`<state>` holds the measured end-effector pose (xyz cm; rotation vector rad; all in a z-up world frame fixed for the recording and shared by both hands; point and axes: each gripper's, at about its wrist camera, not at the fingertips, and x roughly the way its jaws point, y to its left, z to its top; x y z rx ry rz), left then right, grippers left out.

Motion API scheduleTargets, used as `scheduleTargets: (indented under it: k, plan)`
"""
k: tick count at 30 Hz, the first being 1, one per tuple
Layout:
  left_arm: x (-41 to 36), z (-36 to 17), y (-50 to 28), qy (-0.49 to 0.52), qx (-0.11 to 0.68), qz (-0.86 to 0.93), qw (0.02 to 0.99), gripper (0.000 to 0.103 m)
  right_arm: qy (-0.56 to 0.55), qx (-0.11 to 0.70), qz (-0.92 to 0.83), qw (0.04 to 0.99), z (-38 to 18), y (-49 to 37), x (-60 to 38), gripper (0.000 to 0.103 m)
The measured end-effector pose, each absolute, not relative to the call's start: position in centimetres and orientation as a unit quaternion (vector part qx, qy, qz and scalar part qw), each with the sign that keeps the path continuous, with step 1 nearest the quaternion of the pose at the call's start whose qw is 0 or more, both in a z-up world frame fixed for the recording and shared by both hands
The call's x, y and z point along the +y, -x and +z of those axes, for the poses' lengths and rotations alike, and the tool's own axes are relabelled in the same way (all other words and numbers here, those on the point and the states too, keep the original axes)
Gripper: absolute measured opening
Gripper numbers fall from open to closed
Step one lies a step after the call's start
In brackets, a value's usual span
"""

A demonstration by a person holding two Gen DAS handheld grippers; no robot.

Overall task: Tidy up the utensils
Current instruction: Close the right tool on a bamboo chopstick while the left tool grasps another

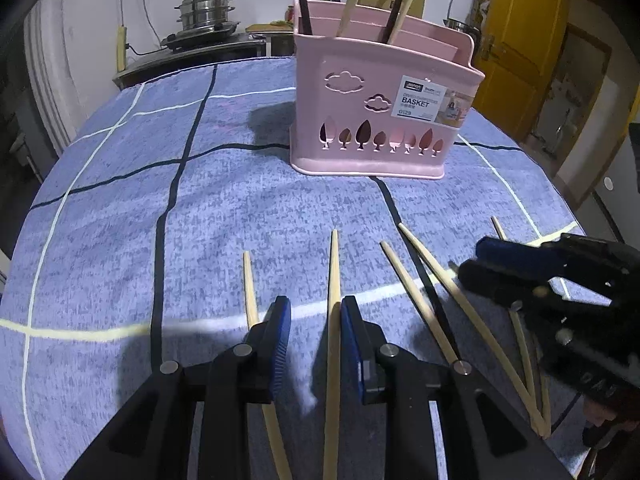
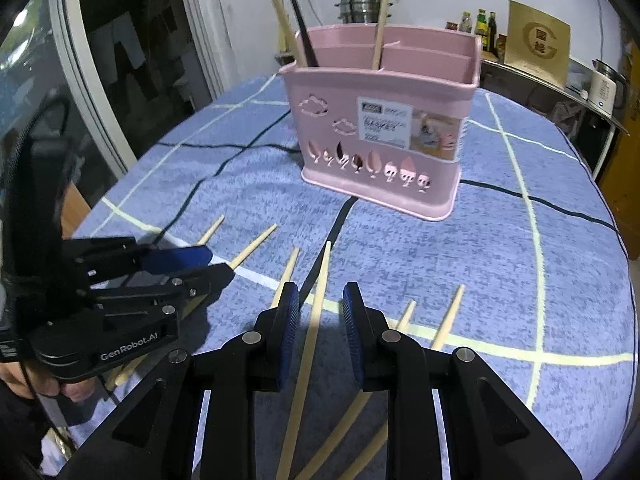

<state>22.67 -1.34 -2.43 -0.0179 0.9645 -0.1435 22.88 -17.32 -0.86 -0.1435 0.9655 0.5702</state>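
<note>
Left wrist view. Low in the middle, the left gripper [image 1: 315,304], released, jaws parted and pinching nothing. Between its blue pads [image 1: 280,332], one pale chopstick [image 1: 334,280], flat on the blue checked cloth [image 1: 220,220], nearer to the right pad but not squeezed. Beside it more loose chopsticks [image 1: 404,280], fanned out to both sides. From the right edge, the right gripper [image 1: 470,262], above the outer chopsticks and covering part of them. Further back on the cloth, well apart from both grippers, the pink utensil basket [image 1: 360,120] with its label [image 1: 430,100]; inside, black and pale chopsticks standing tilted. Nothing between the gripper and the basket except bare cloth. Behind, a steel steamer pot [image 1: 206,10] on a counter, and a yellow door [image 1: 520,40] at right.

Right wrist view. Right gripper [image 2: 320,288] also released, jaws apart, another pale chopstick [image 2: 316,320] lying between the pads, not clamped. At left, the left gripper [image 2: 220,264], with the fingers of a hand [image 2: 76,390] under its body. Shows here only: the basket [image 2: 380,92] dividers, a dark glass door [image 2: 120,60], bottles [image 2: 484,28], a cardboard sign [image 2: 536,40] and a white kettle [image 2: 604,84]. Yellow door almost out of sight here.
</note>
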Motion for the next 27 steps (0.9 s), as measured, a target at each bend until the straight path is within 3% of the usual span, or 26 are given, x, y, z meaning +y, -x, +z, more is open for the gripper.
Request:
scheduleTargets:
  k: [5, 15, 23, 25, 27]
  plan:
    - [-1.8, -2.5, -24.0, -0.013, 0.467, -0.077, 0.881, 0.026, 0.078, 0.471, 0.262, 0.839, -1.8, -24.0, -16.3, 0.024]
    - [-1.8, -2.7, -24.7, -0.035, 0.461, -0.096, 0.882, 0.025, 0.108, 0.478, 0.252, 0.834, -2.6, -25.0, -15.2, 0.011]
    - [-2.0, -2.7, -25.4, -0.047, 0.459, -0.101, 0.881, 0.023, 0.117, 0.480, 0.248, 0.833, -2.6, -25.3, -15.1, 0.008]
    - [-2.1, -2.7, -25.5, -0.049, 0.459, -0.101, 0.881, 0.021, 0.114, 0.480, 0.247, 0.834, -2.6, -25.5, -15.2, 0.007]
    - [-2.1, -2.6, -25.6, -0.047, 0.460, -0.101, 0.881, 0.008, 0.111, 0.480, 0.247, 0.835, -2.6, -25.5, -15.2, 0.006]
